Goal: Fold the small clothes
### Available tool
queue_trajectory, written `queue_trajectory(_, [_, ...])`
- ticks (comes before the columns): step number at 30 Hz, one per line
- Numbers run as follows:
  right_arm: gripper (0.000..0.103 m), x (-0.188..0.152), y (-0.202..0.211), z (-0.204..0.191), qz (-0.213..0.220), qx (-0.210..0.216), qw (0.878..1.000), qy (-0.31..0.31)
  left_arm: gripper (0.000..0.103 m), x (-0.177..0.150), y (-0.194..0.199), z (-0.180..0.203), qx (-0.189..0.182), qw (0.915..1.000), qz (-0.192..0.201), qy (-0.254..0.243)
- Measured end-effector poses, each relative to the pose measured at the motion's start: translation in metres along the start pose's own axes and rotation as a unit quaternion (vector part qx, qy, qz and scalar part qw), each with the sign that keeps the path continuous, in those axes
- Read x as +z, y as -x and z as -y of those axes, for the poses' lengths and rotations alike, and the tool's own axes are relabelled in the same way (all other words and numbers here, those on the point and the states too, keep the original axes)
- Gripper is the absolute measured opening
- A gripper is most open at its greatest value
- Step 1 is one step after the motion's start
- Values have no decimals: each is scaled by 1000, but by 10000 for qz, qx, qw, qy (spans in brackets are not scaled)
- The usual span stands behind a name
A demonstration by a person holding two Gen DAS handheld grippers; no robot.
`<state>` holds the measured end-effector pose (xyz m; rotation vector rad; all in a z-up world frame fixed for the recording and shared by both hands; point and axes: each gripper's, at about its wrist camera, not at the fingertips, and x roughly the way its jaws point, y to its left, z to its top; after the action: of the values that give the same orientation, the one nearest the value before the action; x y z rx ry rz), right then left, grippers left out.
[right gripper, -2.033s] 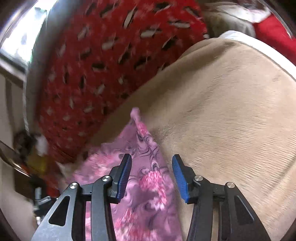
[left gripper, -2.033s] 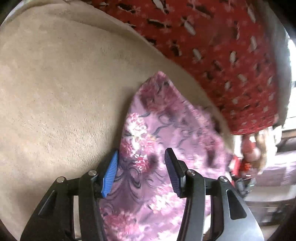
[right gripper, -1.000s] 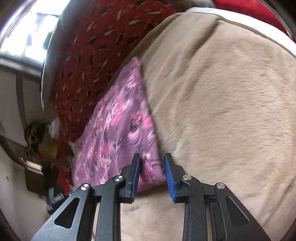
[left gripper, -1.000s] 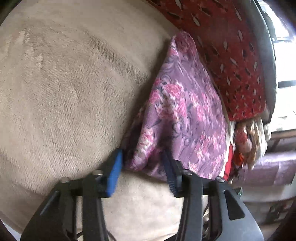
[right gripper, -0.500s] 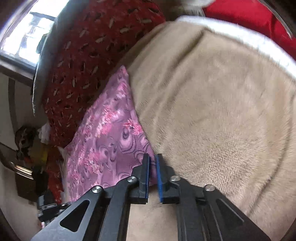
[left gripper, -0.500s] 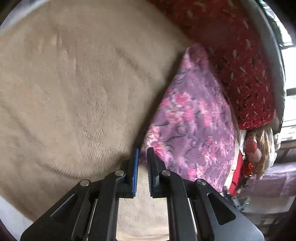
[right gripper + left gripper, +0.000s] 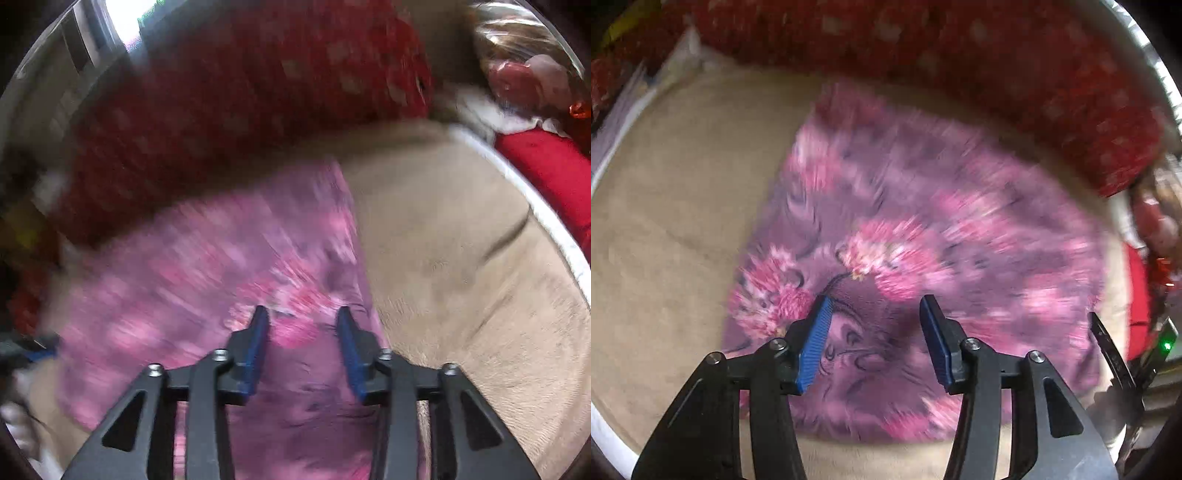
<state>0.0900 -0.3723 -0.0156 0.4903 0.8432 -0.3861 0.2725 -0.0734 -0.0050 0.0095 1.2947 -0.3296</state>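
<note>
A small purple cloth with pink flowers [image 7: 923,229] lies flat on a beige plush surface [image 7: 672,221]. My left gripper [image 7: 873,317] is open and empty, its blue pads over the cloth's near left part. In the right wrist view the same cloth [image 7: 207,266] shows, motion-blurred. My right gripper [image 7: 301,326] is open and empty over the cloth's near right part, close to its right edge. The other gripper's tip [image 7: 1108,347] shows at the cloth's right edge.
A red patterned cushion [image 7: 997,62] runs along the far side of the cloth, also in the right wrist view [image 7: 240,110]. The beige surface [image 7: 461,258] has a white rim, with red fabric [image 7: 546,166] beyond it. Clutter lies off the far edge [image 7: 1160,221].
Both grippers were shut on the cloth's near corners half a second ago. Now both have opened and let go, and the cloth lies spread flat under them.
</note>
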Motion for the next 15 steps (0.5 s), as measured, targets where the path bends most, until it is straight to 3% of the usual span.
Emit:
queue_trajectory(1, [46,-6,-7,4,55,110,9999,-36,50,-2,-11,-3,-6,9999,-88,54])
queue_trajectory(2, [47,-11,-2,9,385,268,9988,-127,52,-4,-12,-6,-105,9998,82,124])
queue_trajectory(5, [55,-10,0,19,347,668,9966,-326,54,-3,-8,-9,-232,9997,75,76])
queue_trajectory(7, [63,-1,-1,24,35,1023,9943,-296,54,0,-2,-14,-396,9991,41,119])
queue_trajectory(8, [62,6,-1,23,-76,984,9948,-254,54,3,5,-15,-539,9984,92,173])
queue_trajectory(9, [59,15,4,22,-16,857,9960,-260,54,8,11,-16,-637,9976,190,208])
queue_trajectory(10, [63,24,11,21,194,787,9963,-300,54,12,16,-16,-646,9972,295,222])
queue_trajectory(12, [63,39,23,17,715,654,9947,-355,55,23,22,-9,-616,9968,470,176])
queue_trajectory(15, [63,52,11,2,730,512,9954,-335,55,35,10,7,-373,9982,475,24])
